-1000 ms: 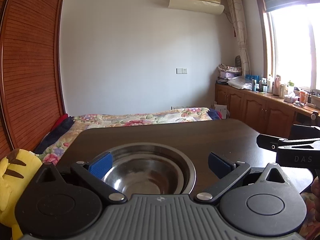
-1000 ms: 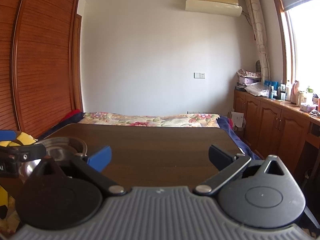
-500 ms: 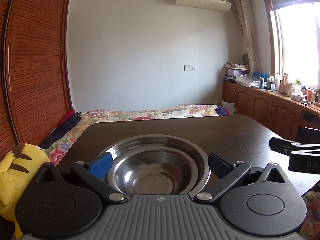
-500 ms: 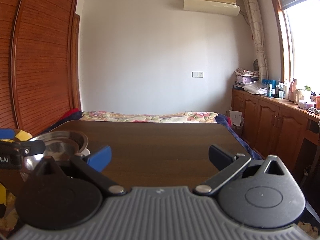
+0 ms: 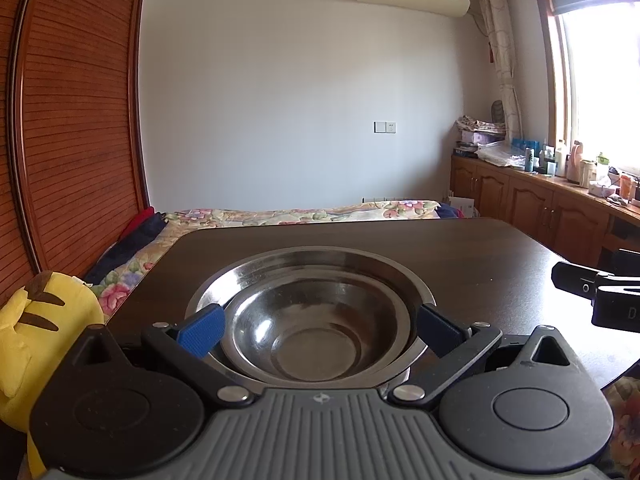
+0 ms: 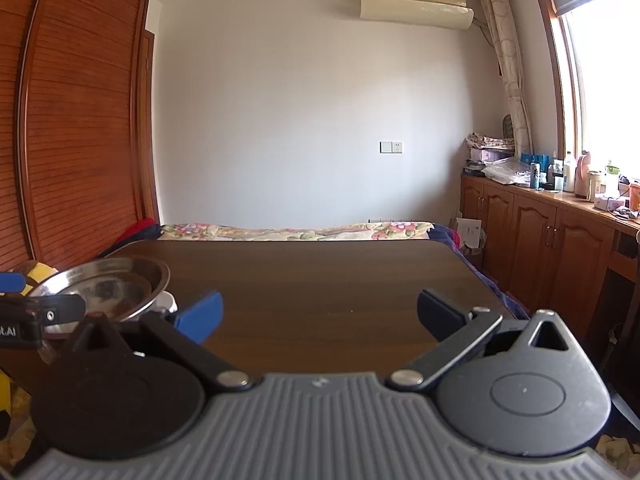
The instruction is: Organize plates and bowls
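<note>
Left wrist view: the left claw (image 5: 318, 330) gapes wide around stacked steel bowls (image 5: 308, 312) near the dark counter's (image 5: 460, 256) left edge, its blue pads beside the rims. The right claw (image 6: 318, 312) spreads wide over bare wood, holding nothing.

From my remote feed: dark wooden table (image 6: 328, 280), floral bedspread (image 6: 296, 232) behind it. Yellow plush toy (image 5: 44, 320) at table's left edge. Air conditioner (image 6: 416, 0) high on wall; cluttered cabinet counter (image 6: 560, 200) under window.
</note>
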Available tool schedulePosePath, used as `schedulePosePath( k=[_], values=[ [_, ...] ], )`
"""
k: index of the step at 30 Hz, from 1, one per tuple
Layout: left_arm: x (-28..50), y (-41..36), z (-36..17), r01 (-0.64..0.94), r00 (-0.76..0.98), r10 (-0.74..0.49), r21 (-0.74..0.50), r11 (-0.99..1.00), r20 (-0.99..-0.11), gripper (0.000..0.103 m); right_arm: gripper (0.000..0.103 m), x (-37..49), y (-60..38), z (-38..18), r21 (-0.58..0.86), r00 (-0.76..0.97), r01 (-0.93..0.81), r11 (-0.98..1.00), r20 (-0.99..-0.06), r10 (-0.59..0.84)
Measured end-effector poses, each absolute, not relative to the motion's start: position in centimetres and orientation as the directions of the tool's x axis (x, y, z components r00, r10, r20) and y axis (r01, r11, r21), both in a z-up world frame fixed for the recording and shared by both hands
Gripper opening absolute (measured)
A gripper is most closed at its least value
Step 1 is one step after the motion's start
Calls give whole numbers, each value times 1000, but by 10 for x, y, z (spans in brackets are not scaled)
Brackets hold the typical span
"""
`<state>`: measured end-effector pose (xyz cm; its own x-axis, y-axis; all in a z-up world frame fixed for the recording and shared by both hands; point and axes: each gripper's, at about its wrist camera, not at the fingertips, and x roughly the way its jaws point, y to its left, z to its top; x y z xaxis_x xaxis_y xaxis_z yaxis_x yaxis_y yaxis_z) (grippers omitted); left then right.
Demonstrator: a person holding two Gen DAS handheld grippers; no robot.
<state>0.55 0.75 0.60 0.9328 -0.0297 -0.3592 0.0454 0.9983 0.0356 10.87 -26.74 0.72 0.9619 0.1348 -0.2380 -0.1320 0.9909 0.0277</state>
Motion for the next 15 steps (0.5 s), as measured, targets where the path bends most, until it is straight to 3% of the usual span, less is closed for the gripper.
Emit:
schedulePosePath(
  k=[15],
  values=[
    [5,8,5,44,933,-28,37,998,-359,103,103,109,-269,5,27,962,-130,991,-238,133]
  ],
)
